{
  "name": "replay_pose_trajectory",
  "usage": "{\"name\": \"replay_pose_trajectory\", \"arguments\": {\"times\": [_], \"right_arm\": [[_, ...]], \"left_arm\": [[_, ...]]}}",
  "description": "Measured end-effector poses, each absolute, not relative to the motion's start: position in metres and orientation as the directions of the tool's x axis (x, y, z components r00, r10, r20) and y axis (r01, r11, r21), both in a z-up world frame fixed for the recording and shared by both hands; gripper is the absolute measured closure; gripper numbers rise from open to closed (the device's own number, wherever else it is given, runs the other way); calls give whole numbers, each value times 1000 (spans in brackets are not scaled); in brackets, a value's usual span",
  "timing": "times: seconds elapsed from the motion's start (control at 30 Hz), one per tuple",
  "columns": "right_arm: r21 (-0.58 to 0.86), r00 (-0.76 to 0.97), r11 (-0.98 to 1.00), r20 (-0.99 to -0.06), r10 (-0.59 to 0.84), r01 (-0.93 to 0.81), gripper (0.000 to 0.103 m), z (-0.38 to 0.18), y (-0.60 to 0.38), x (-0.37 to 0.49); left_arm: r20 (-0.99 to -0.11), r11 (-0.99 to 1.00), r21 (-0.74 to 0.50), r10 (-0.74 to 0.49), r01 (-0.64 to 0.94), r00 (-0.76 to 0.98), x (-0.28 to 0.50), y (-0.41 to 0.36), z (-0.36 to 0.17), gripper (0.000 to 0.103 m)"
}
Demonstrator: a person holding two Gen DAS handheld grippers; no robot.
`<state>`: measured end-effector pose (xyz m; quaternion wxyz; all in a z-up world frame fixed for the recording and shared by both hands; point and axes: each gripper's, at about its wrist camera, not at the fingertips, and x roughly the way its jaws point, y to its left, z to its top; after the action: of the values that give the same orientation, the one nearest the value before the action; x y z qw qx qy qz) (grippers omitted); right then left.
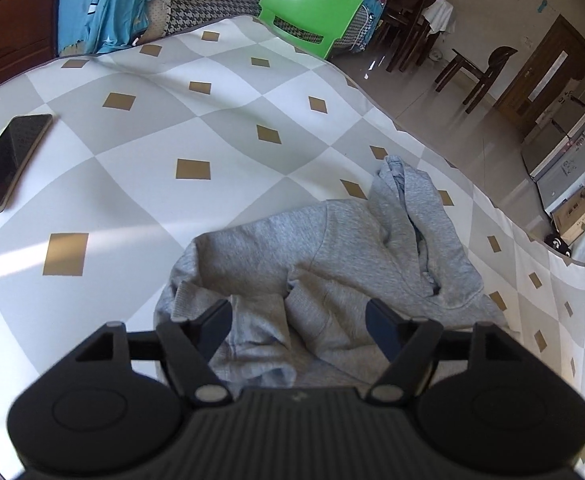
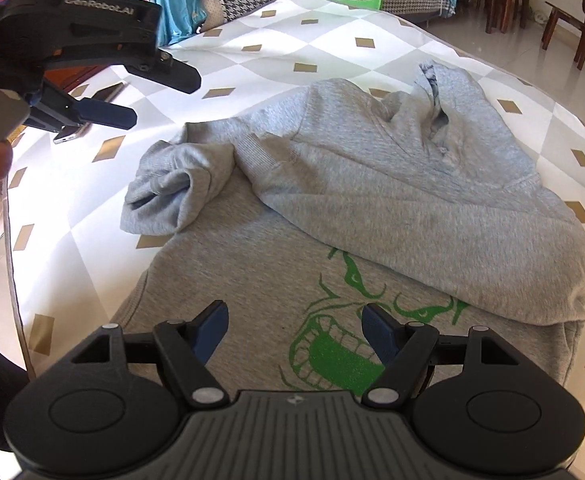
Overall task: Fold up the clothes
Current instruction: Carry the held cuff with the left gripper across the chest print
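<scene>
We see the left gripper (image 1: 298, 322) hanging with its jaws apart and nothing between them, above the bunched sleeves of a grey hoodie (image 1: 332, 256) that lies on the checked tabletop (image 1: 140, 168). The hood lies ahead of it and to its right. A phone (image 1: 10, 162) rests well off to its left. Our right gripper (image 2: 295, 326) also stands open and empty, over the green print (image 2: 344, 344) on the hoodie's front (image 2: 228, 280); the folded-over upper part and hood lie ahead of it, a crumpled sleeve ahead to its left. A green chair (image 1: 312, 8) stands beyond the far edge.
</scene>
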<state>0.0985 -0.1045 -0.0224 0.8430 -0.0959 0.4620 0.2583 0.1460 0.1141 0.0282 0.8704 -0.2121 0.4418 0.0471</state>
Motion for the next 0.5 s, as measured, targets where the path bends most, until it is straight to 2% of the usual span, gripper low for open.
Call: {"name": "replay_pose_trajectory", "arguments": {"times": [0.1, 0.23, 0.37, 0.43, 0.5], "right_arm": [[64, 460, 819, -801, 383, -570, 34, -24, -88, 99], [17, 495, 774, -760, 421, -633, 37, -24, -64, 96], [-54, 531, 725, -718, 450, -687, 38, -22, -43, 93], [-91, 547, 703, -701, 458, -705, 38, -22, -33, 94], [-139, 567, 681, -685, 458, -719, 38, -22, -23, 95]], "left_arm": [[-815, 881, -316, -62, -353, 576, 146, 130, 20, 25], [-825, 808, -391, -96, -440, 558, 143, 158, 12, 23], [-817, 781, -420, -103, -463, 567, 140, 173, 15, 20], [-816, 779, -419, -98, -467, 570, 140, 176, 17, 11], [-813, 772, -426, -97, -472, 575, 140, 178, 19, 11]]}}
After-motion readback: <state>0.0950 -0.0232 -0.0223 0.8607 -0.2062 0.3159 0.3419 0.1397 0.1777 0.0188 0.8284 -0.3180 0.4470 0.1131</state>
